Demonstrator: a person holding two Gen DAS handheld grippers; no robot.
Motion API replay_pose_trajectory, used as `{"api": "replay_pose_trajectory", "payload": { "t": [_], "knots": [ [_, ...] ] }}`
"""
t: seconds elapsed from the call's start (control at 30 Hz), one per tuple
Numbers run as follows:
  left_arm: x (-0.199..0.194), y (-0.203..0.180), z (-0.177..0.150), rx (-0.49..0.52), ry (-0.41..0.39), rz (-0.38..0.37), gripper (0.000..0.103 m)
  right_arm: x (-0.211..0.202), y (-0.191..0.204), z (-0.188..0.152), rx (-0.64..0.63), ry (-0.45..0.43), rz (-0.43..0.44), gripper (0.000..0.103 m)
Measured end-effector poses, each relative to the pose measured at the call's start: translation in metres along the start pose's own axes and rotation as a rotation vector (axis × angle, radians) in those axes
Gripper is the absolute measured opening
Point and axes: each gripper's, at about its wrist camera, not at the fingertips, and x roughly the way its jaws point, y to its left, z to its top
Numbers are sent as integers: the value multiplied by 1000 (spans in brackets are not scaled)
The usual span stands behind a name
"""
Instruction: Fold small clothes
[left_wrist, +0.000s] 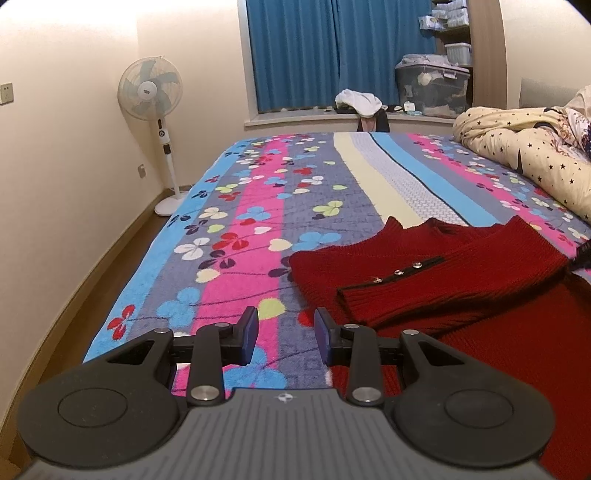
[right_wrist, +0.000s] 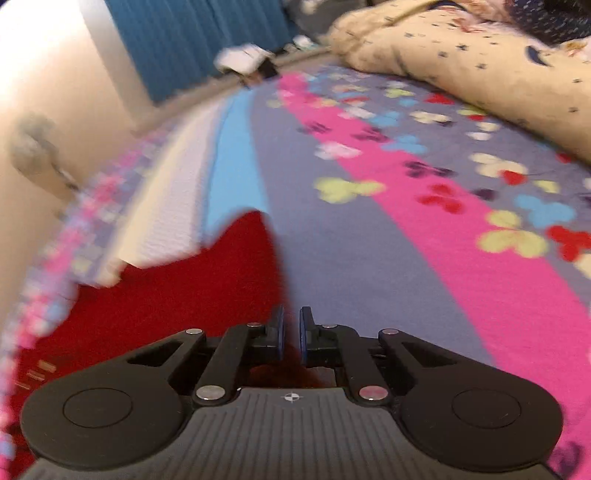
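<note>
On the bed (left_wrist: 258, 206), the red sweater (left_wrist: 424, 291) lies flat, one sleeve folded across. The left tool (left_wrist: 286, 338) hovers spread, empty; the right tool (right_wrist: 291, 328) pinches its edge (thinly), so it could slip mid-fold.

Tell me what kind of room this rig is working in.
Almost certainly a home bedroom. A bed with a flowered blanket fills the view, a star-print quilt is bunched at its far side, and a pedestal fan stands by the blue curtains. A red sweater lies on the bed.
</note>
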Motion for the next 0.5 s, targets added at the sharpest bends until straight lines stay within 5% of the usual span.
{"api": "replay_pose_trajectory", "payload": {
  "t": [0.1, 0.17, 0.23, 0.37, 0.5],
  "knots": [
    [0, 5, -2, -12, 10, 7, 37, -16, -9, 1, 53, -9, 50, 14],
    [0, 8, -3, -24, 18, 10, 37, -41, -9, 3, 65, -86, 73, 36],
    [-2, 11, -4, -39, 25, 14, 37, -66, -11, -1, 77, -131, 103, 43],
    [-7, 15, -7, -59, 40, 17, 39, -110, -10, -17, 18, -166, 171, 43],
    [-18, 16, -11, -56, 42, 19, 41, -158, -12, -37, -54, -228, 151, 43]
  ]
}}
